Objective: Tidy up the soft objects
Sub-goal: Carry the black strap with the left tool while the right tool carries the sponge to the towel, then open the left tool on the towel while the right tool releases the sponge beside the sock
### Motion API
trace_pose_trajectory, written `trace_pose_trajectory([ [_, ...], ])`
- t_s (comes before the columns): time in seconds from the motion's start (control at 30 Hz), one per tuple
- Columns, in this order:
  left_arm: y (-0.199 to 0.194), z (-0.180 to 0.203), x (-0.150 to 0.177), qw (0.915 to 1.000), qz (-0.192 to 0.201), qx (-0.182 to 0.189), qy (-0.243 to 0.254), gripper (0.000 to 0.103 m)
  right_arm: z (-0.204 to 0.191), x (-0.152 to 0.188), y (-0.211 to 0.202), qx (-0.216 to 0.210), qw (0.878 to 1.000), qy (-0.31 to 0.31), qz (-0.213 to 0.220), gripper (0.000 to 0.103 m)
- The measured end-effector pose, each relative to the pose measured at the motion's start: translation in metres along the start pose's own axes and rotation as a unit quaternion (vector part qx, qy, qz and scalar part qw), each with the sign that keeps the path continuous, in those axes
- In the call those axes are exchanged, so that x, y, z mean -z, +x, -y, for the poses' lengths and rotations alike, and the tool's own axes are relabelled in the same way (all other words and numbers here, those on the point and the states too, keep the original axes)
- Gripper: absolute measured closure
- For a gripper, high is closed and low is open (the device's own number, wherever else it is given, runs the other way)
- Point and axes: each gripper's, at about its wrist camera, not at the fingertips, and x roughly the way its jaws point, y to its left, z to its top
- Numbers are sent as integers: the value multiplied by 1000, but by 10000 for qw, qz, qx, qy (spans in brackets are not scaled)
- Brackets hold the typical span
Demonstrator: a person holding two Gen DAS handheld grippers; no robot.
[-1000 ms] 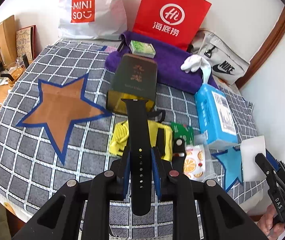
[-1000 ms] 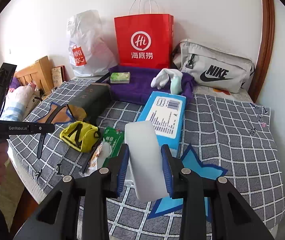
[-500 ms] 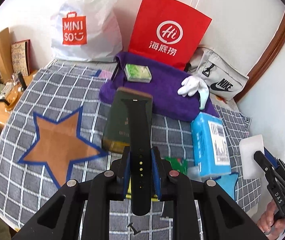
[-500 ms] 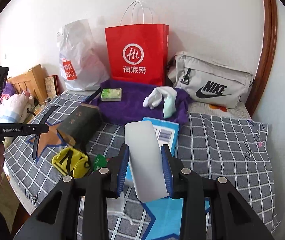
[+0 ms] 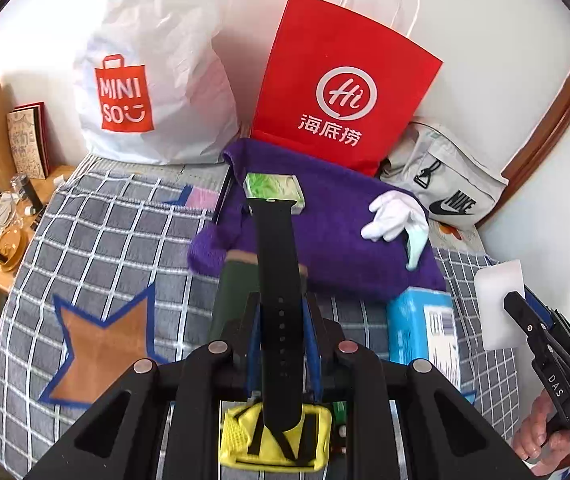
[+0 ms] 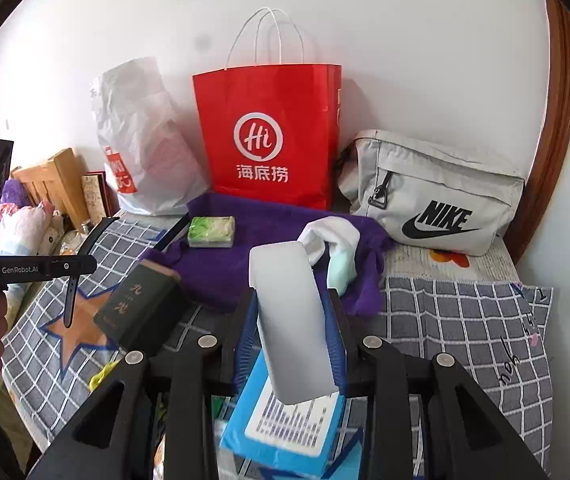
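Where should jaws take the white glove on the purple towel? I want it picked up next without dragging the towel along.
Grip the white glove at its raised, bunched cuff, coming from above with the jaws across that hump. It lies crumpled on the purple towel, its top standing clear of the cloth, so a shallow pinch there should miss the towel. The pale green piece beside it touches it and may lift too.

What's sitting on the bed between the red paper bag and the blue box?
The purple towel, with a green packet and a white glove lying on it; the right wrist view shows it best.
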Motion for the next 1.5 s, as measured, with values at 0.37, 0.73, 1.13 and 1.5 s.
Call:
trace_pose_trajectory([
  [0.37,41,-4,-43,9998,-96,108,-109,84,15,-26,55,84,9998,21,-151,70],
  [0.73,79,-2,-76,9997,-182,133,-138,84,25,-35,106,69,9993,-97,-359,70],
  [1.13,123,-7,-94,9990,-411,54,-158,84,30,-29,159,-264,9961,-238,-808,70],
  [1.5,162,-15,-90,9968,-775,-22,-173,84,42,-19,190,-312,9922,-193,-1193,69],
])
